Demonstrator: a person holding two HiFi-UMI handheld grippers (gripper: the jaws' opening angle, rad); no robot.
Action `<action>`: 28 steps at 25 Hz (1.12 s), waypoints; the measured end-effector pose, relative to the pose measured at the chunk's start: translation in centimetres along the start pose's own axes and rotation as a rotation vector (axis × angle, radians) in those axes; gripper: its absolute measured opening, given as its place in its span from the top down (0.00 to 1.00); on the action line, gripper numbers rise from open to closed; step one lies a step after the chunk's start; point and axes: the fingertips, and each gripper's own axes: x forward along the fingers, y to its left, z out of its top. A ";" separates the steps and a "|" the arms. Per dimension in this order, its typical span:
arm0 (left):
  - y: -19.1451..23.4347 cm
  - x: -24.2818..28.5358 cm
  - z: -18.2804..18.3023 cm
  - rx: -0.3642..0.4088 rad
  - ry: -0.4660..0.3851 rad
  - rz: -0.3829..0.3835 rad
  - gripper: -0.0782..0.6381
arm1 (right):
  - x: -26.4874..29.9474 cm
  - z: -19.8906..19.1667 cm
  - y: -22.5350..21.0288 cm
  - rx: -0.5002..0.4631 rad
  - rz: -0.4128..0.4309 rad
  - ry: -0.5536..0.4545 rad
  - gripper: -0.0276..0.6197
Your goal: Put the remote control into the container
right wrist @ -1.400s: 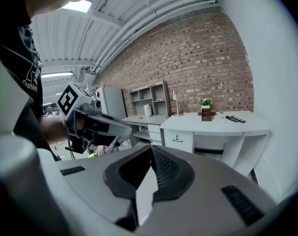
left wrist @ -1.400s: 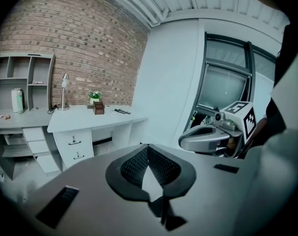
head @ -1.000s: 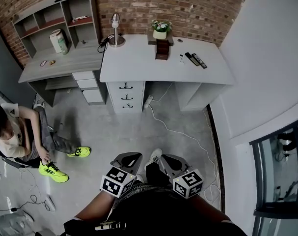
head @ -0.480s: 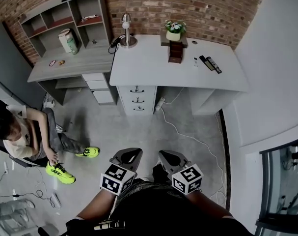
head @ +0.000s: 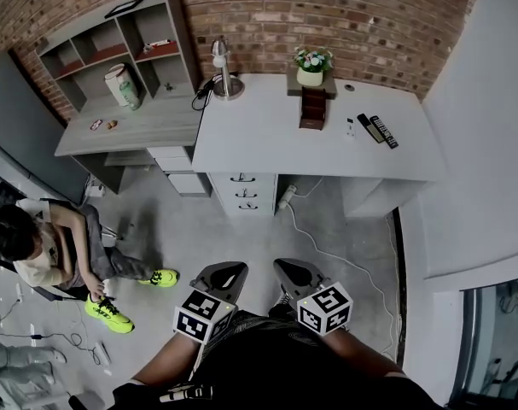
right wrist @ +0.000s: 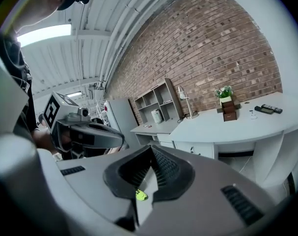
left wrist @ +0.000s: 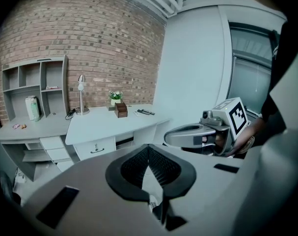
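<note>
Left gripper [head: 224, 273] and right gripper [head: 293, 273] are clenched, empty; slim black remote control [head: 384, 131] lies well ahead on white desk [head: 267, 135].

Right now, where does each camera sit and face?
Head view: on the person's head, steeply down at floor and white desk; left gripper, right gripper, lap show.
Left gripper view: on that gripper, along shut jaws toward the desk; right gripper at right.
Right gripper view: likewise; left gripper at left.
Shared: all see the remote controls.

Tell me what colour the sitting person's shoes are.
Bright yellow-green. The shoes show best in the head view.
</note>
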 end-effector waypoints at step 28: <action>-0.6 16.8 10.1 0.176 0.089 -0.133 0.90 | -5.4 5.3 -20.7 0.199 -0.260 -0.139 0.94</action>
